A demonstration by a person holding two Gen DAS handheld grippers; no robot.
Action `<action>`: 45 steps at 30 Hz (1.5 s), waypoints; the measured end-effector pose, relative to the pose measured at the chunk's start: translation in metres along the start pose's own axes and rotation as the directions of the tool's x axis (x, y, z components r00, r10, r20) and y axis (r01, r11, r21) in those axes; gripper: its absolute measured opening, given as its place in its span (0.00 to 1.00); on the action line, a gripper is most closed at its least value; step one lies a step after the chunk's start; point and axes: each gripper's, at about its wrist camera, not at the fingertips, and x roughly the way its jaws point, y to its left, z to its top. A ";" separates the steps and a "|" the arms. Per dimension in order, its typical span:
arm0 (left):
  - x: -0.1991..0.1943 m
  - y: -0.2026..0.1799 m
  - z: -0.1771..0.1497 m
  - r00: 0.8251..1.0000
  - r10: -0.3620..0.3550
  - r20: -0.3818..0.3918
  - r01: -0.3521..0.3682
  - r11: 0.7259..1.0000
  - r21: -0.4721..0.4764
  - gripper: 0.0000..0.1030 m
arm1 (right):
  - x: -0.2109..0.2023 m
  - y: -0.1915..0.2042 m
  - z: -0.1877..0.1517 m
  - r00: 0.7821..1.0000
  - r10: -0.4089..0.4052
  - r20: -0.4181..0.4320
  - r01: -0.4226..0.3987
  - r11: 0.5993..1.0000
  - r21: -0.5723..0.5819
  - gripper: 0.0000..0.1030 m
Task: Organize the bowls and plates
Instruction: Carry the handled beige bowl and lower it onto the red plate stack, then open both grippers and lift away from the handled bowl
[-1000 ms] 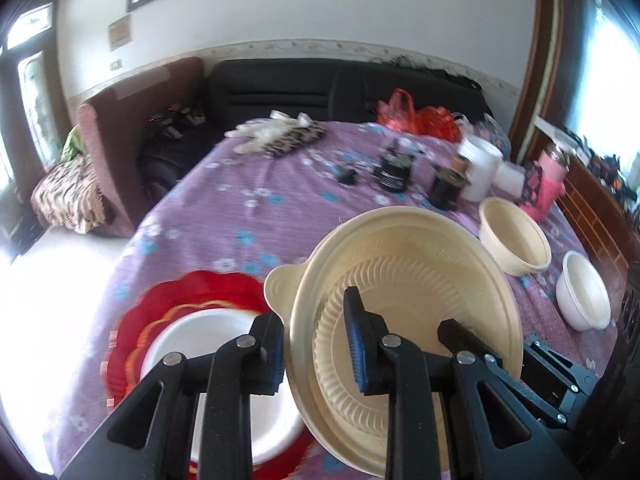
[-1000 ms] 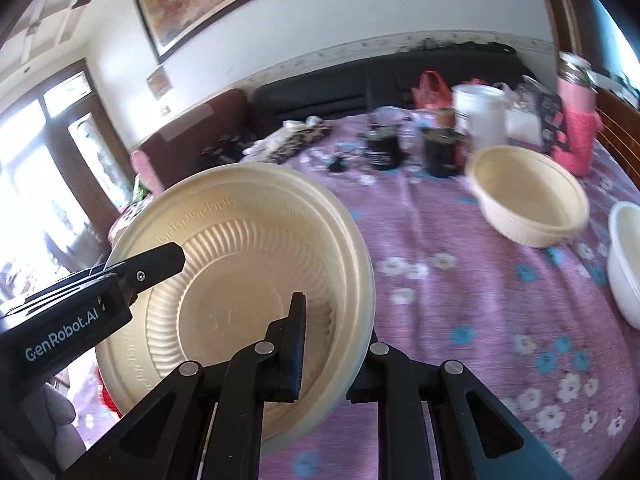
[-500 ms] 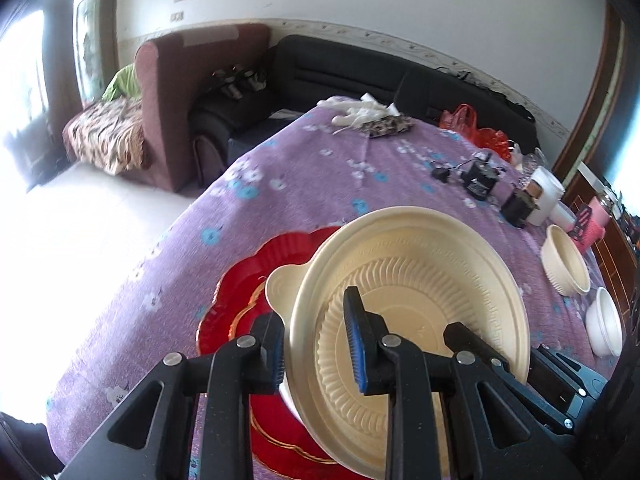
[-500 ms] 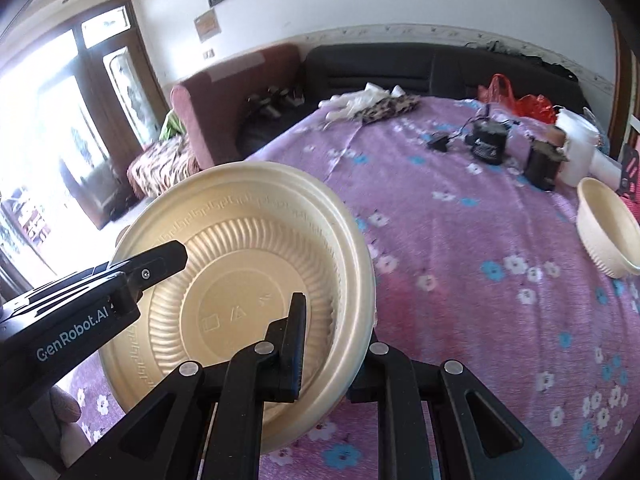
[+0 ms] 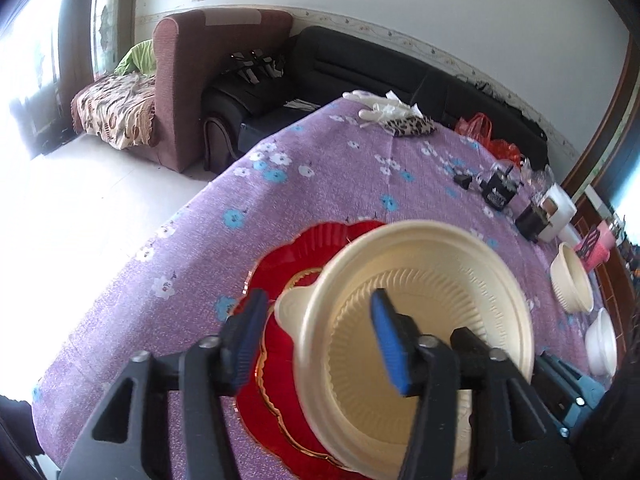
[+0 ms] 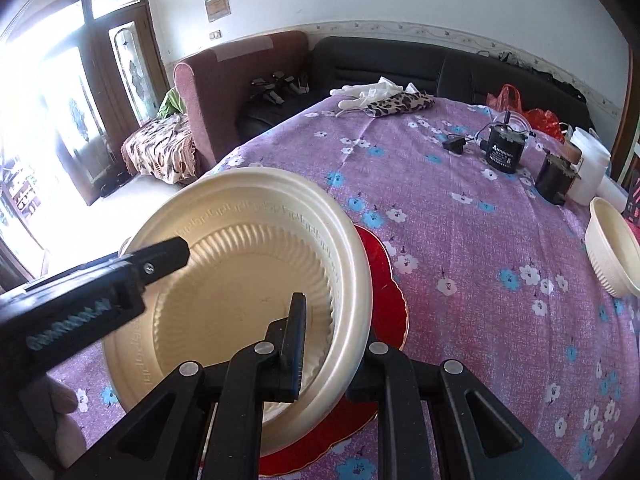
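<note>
A large cream bowl-plate with ribbed inner wall (image 5: 424,320) (image 6: 248,280) hangs low over a red scalloped plate (image 5: 304,256) (image 6: 384,276) on the purple flowered tablecloth. My left gripper (image 5: 316,336) is open, its jaws wide on either side of the cream rim and its tab, not pinching it. My right gripper (image 6: 334,340) stands open astride the opposite rim, one finger inside the bowl, one outside. Whatever lies on the red plate beneath is hidden.
A cream bowl (image 5: 572,280) (image 6: 612,252) and a white bowl (image 5: 600,344) sit at the right. Dark jars (image 6: 502,148), a white container (image 6: 588,168), a pink item and red bags stand at the far edge. Gloves and a leopard cloth (image 6: 400,102) lie at the back. The table's left edge drops to the floor.
Both grippers carried the cream bowl-plate left and down over the red plate. Both grippers then opened, the left wide; they were shut on the rim before.
</note>
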 end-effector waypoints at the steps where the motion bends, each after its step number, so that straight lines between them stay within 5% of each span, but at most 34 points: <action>1: -0.003 0.003 0.000 1.000 -0.005 0.009 0.005 1.000 -0.012 0.56 | 0.001 -0.001 0.000 1.000 0.001 0.000 -0.001 1.000 0.008 0.16; 6: -0.012 0.013 0.001 0.999 -0.032 0.022 0.033 0.998 -0.052 0.56 | 0.001 -0.004 0.000 1.000 0.005 0.005 -0.006 0.999 0.039 0.19; 14: -0.035 0.019 -0.001 0.997 -0.053 0.063 0.057 0.996 -0.064 0.60 | -0.008 0.009 0.001 0.998 -0.005 0.062 0.005 1.000 -0.001 0.52; 20: -0.049 0.022 -0.004 0.994 -0.067 0.087 0.073 0.995 -0.064 0.62 | -0.013 0.029 -0.004 0.977 -0.160 0.140 0.179 0.975 -0.130 0.70; 23: -0.056 0.024 -0.005 0.993 -0.076 0.095 0.083 0.994 -0.071 0.62 | -0.014 0.033 -0.005 0.970 -0.187 0.154 0.211 0.964 -0.163 0.70; 32: -0.086 0.022 -0.010 0.986 -0.052 0.156 0.059 0.997 -0.043 0.72 | -0.049 0.011 0.000 0.982 -0.063 0.176 0.072 0.996 -0.046 0.74; 39: -0.108 -0.022 -0.027 0.974 0.021 0.227 -0.044 0.994 0.095 0.78 | -0.075 -0.028 -0.019 0.984 -0.066 0.168 0.060 0.997 0.042 0.74; 45: -0.115 -0.082 -0.049 0.968 0.002 0.251 -0.069 0.963 0.259 0.82 | -0.090 -0.080 -0.050 0.982 -0.128 0.137 0.112 0.986 0.122 0.74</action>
